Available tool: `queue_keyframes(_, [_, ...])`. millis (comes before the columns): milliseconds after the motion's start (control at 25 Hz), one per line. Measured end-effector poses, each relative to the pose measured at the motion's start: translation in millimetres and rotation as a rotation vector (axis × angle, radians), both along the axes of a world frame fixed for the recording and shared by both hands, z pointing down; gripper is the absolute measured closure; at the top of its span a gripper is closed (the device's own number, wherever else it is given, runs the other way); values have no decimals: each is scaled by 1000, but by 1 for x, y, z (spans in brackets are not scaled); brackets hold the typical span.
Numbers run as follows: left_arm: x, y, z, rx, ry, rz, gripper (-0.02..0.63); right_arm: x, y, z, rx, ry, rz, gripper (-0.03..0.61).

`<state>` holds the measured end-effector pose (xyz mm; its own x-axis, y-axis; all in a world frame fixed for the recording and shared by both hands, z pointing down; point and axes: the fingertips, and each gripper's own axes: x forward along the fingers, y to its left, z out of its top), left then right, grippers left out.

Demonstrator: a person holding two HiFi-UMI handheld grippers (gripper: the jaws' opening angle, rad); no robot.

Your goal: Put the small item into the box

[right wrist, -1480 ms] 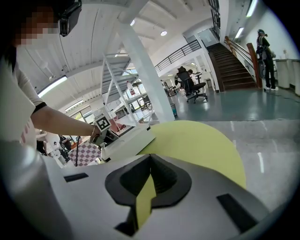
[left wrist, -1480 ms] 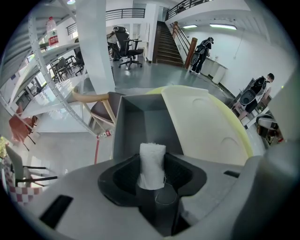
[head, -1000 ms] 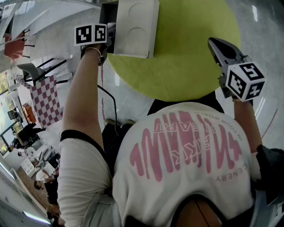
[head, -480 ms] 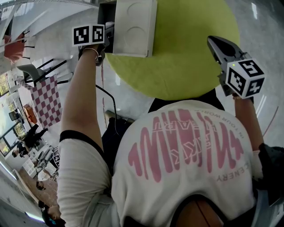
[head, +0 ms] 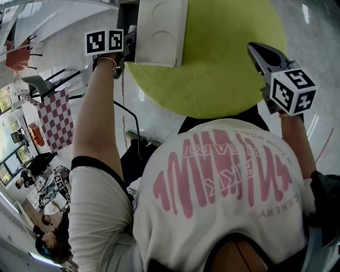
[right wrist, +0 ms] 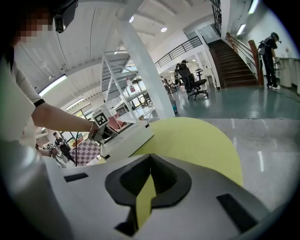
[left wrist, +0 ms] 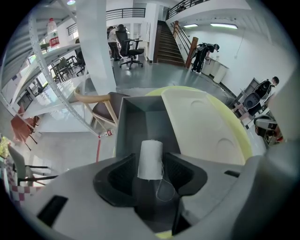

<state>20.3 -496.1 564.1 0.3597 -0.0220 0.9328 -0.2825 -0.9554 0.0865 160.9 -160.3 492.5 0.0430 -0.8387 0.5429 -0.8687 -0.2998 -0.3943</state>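
A small white spool of thread [left wrist: 150, 159] stands upright between the jaws of my left gripper [left wrist: 150, 172], with a loose loop of thread hanging under it. The jaws are opening and the pads look just clear of the spool's sides. Right beyond it is the open grey box [left wrist: 140, 119], its white lid [left wrist: 201, 126] folded out to the right. The head view has the left gripper [head: 132, 47] at the box's near left corner [head: 125, 11]. My right gripper [head: 256, 51] hovers over the table's right edge, jaws together and empty [right wrist: 149, 161].
The box rests on a round yellow-green table [head: 223, 64] with a polished floor around it. A wooden chair [left wrist: 101, 108] stands beyond the box on the left. Checkered boards [head: 53, 119] and a cable lie on the floor at the left. People are working far off.
The left hand and its marker cube have crept slightly up and left beside the box. The right gripper has hardly moved.
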Motion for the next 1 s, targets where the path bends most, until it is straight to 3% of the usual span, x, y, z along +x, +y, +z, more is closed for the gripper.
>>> queue_keyframes(320, [-5, -6, -7, 61, 22, -56, 433, 0, 11, -4, -11, 9, -9, 571])
queue_keyframes(640, [-8, 0, -20, 68, 70, -139, 434, 12, 15, -17, -9, 32, -59, 571])
queue_keyframes(840, [-17, 6, -38, 91, 159, -224, 440, 16, 17, -31, -2, 51, -111, 571])
queue_keyframes(1000, [-25, 10, -55, 129, 286, -311, 446, 14, 12, -38, 6, 66, -176, 571])
